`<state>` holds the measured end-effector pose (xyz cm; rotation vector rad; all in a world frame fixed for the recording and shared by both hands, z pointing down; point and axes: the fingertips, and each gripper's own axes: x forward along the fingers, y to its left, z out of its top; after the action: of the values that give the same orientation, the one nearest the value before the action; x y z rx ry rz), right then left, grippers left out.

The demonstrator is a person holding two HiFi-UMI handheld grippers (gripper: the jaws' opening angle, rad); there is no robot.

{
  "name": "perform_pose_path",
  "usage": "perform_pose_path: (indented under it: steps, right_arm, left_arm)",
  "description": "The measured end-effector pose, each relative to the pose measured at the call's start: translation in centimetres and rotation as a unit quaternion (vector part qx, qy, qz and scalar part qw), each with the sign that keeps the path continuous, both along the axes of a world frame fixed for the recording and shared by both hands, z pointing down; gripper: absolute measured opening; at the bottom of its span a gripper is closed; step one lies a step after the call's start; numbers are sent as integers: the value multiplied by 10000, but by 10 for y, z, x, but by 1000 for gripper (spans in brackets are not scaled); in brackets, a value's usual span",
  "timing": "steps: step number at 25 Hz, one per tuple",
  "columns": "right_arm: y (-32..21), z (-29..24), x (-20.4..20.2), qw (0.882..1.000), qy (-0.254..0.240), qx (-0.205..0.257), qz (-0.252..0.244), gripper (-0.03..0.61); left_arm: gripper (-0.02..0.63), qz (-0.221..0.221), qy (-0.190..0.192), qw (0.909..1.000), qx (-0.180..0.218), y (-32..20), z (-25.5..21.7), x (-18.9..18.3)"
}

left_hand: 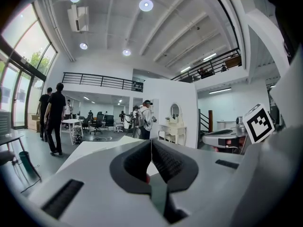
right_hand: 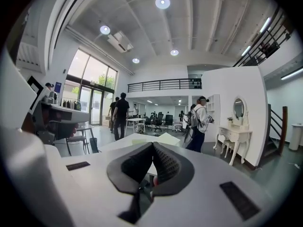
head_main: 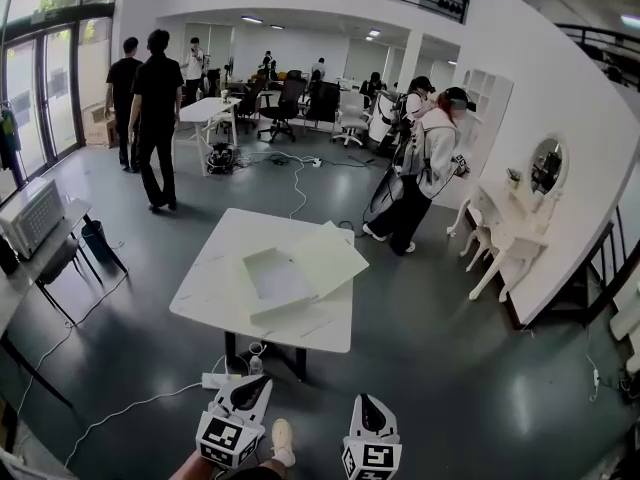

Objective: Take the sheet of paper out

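Jaws of left gripper, right gripper pressed together, empty, well short of white square table. Best: part jaws before reaching open shallow white box.

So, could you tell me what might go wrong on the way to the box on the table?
1. The power strip and cable lie on the floor before the table: a likely trip hazard.
2. The left gripper and right gripper are both shut, so they must open before anything can be gripped.
3. The box sits close to the table's near edge; a push could slide it off.
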<state>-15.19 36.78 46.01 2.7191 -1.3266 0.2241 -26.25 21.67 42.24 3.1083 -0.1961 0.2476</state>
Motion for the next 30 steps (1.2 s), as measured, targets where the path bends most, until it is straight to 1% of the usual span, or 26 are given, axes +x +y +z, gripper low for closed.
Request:
perform_pose_path:
  steps: [3,7,11,14,18,23,27,30]
  right_arm:
    - [-23,-3,39,10000,-12,65,9,17]
    - [-60,-2,95,9999,3,-142,-88,17]
    - [-99,-1,148,9997,-25,-187,-153,17]
    - [-122,1,182,9996,-93,-193,-179,17]
    - [-151,3,218,9993,-136,-241,-267,17]
    - [-179,5,261,9991,-164,-293,-256,17]
    - [-202,6,281,9987,-184,-354,-313,17]
    - [-225,9,291,9978,-208,-385,-504,17]
  left_arm:
    - [25,32,-2,10000,-52,-21,2,42]
    - [25,40,-22,9999,-89,-57,2,104]
    - [25,70,-89,9999,-111,-91,6,162]
    - [25,76,-149,9998,-140,-112,8,198]
    - [25,37,-240,9996,-175,-138,11,234]
    - [25,-10,-221,9996,-186,-168,18,277]
    - [25,-91,-208,9996,-183,-190,18,295]
    - [25,-226,-223,9993,-217,-208,21,303]
